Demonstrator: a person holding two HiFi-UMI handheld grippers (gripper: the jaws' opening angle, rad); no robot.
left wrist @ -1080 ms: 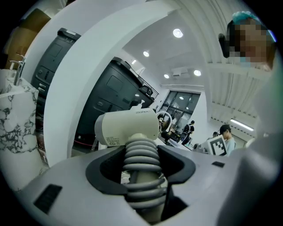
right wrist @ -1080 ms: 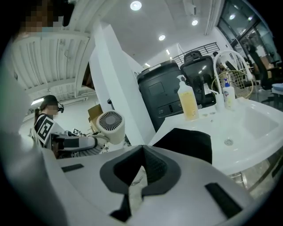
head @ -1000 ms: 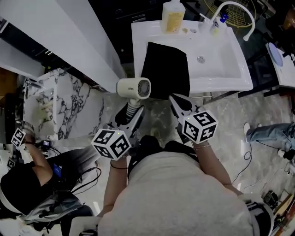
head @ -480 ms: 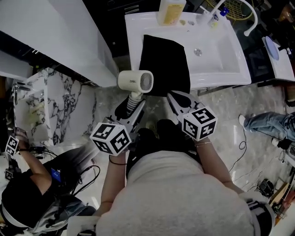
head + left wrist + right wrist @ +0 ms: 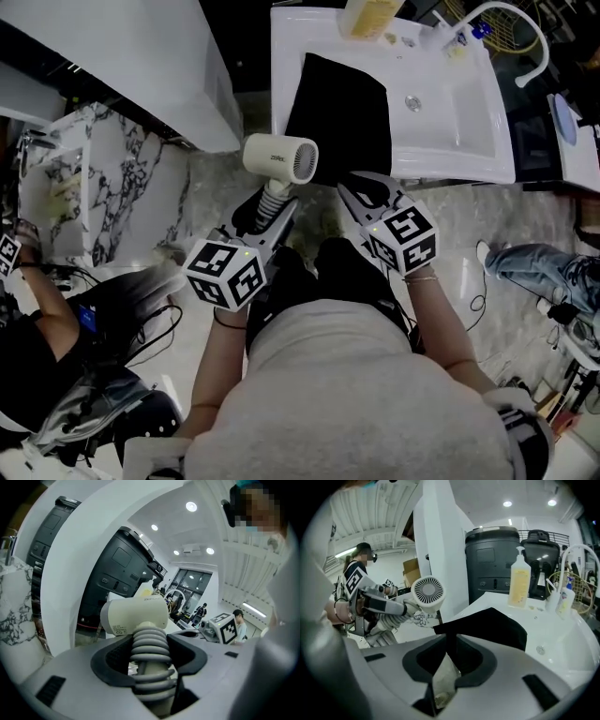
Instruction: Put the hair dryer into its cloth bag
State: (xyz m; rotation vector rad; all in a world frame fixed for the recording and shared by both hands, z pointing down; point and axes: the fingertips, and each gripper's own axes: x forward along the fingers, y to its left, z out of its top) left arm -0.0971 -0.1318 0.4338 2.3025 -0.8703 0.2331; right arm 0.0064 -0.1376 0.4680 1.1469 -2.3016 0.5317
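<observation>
Left gripper view: left gripper [image 5: 149,654] pinches cream hair dryer [image 5: 136,616] handle; right gripper [image 5: 449,663] opening around black bag [image 5: 487,626]

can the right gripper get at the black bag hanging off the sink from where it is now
Probably yes. The right gripper is already at the cloth bag's hanging edge, with nothing in the way. Its jaws are opening, and a fold of the bag looks to lie between them.

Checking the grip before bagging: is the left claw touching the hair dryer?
Touching. The left gripper view shows the left claw clamped on the hair dryer, squeezing its ribbed handle.
</observation>
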